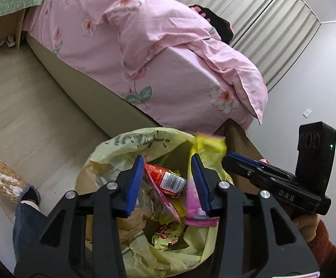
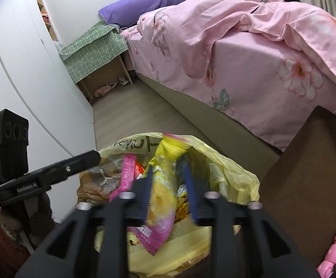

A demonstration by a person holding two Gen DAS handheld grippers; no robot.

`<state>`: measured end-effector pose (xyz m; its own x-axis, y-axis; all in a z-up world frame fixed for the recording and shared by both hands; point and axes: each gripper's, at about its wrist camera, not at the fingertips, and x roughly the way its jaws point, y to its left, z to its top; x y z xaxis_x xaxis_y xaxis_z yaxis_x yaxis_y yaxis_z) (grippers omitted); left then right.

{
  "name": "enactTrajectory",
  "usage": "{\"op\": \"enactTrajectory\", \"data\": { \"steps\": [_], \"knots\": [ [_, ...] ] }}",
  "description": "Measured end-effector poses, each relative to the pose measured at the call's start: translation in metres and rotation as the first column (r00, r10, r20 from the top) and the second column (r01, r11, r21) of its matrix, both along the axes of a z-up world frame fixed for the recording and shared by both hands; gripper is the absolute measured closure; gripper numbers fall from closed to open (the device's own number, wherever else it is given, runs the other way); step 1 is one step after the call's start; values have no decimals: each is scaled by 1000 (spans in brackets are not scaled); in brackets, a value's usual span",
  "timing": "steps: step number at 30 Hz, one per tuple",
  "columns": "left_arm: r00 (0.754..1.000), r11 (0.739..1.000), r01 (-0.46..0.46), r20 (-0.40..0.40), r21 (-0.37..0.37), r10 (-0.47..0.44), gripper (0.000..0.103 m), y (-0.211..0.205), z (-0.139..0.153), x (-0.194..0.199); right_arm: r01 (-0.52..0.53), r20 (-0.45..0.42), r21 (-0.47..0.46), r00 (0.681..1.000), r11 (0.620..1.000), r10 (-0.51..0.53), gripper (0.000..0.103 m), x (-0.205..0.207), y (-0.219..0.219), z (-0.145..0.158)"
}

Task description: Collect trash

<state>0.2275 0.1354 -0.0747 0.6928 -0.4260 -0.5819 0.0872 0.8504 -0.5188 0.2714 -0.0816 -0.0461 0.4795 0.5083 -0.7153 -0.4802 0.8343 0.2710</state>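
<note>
Left wrist view: a pink wrapper (image 1: 197, 206) is seen dropping beside the open left hand-held gripper (image 1: 168, 180) into the yellow trash bag (image 1: 131, 143) by the bed (image 1: 168, 74). A yellow-pink wrapper (image 2: 162, 185) hangs blurred between the parted jaws of the right hand-held gripper (image 2: 168, 185), apparently released. The drop-off step is judged in hand; next, both are to be lifted clear for more trash.

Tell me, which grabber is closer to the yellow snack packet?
Right. The yellow snack packet sits between the open fingers of the right gripper; the left gripper is off to its side.
</note>
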Motion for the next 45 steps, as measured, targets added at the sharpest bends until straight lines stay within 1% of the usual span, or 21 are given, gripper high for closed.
{"op": "enactTrajectory", "data": {
  "steps": [3,5,8,11,13,16,17,19,20,23,26,27,29,30,31,34,35,37,40,43,45],
  "knots": [
    [999,999,-32,14,-3,32,62,5,8,-7,12,19,-25,1000,1000,-12,71,-7,-2,5],
    [998,998,-56,31,7,56,62,6,15,-14,31,35,-33,999,999,-30,71,-13,-7,11],
    [994,996,-83,70,35,80,62,4,29,-27,59,60,-30,997,998,-57,71,-27,-18,25],
    [991,994,-77,113,80,68,60,-10,43,-40,73,88,-14,994,997,-71,71,-47,-35,42],
    [989,990,-49,147,129,30,56,-28,52,-49,84,115,-15,990,996,-82,71,-64,-49,53],
    [983,979,32,172,200,-67,55,-62,59,-61,113,157,-22,982,993,-108,71,-92,-76,69],
    [981,977,48,172,208,-85,55,-69,60,-63,130,174,-30,977,991,-123,71,-102,-87,75],
    [975,969,109,164,222,-148,55,-91,59,-70,165,208,-48,966,985,-152,71,-121,-110,82],
    [972,965,136,158,223,-173,55,-100,58,-73,198,231,-65,956,978,-178,71,-135,-126,87],
    [959,952,214,139,217,-247,55,-131,53,-83,265,259,-85,937,960,-236,71,-162,-158,91],
    [935,925,311,105,221,-339,54,-166,45,-91,329,252,-94,921,940,-297,71,-189,-194,85],
    [920,906,352,94,235,-382,54,-182,43,-96,352,250,-99,914,931,-319,71,-198,-206,82],
    [899,882,400,80,250,-430,54,-200,40,-99,390,250,-113,901,914,-354,71,-217,-224,75],
    [882,861,439,61,258,-468,54,-215,37,-102,408,249,-116,895,906,-371,71,-227,-234,71],
    [873,849,458,48,263,-485,53,-223,35,-104,427,240,-113,888,897,-393,71,-238,-243,64],
    [842,808,512,11,292,-539,53,-254,27,-112,450,195,-92,883,888,-427,71,-255,-263,49],
    [836,797,521,5,305,-548,53,-262,25,-114,461,186,-91,879,882,-440,71,-261,-269,44],
    [828,780,529,-3,334,-560,53,-278,22,-118,489,191,-117,865,864,-463,71,-269,-279,34],
    [834,770,511,-4,382,-552,53,-297,22,-115,511,206,-130,852,850,-481,71,-274,-287,30],
    [834,766,504,4,400,-551,53,-311,26,-109,546,245,-121,825,829,-509,71,-275,-300,34],
    [827,756,518,-10,401,-561,50,-319,24,-102,558,248,-83,814,826,-525,71,-274,-307,36]
  ]
}}
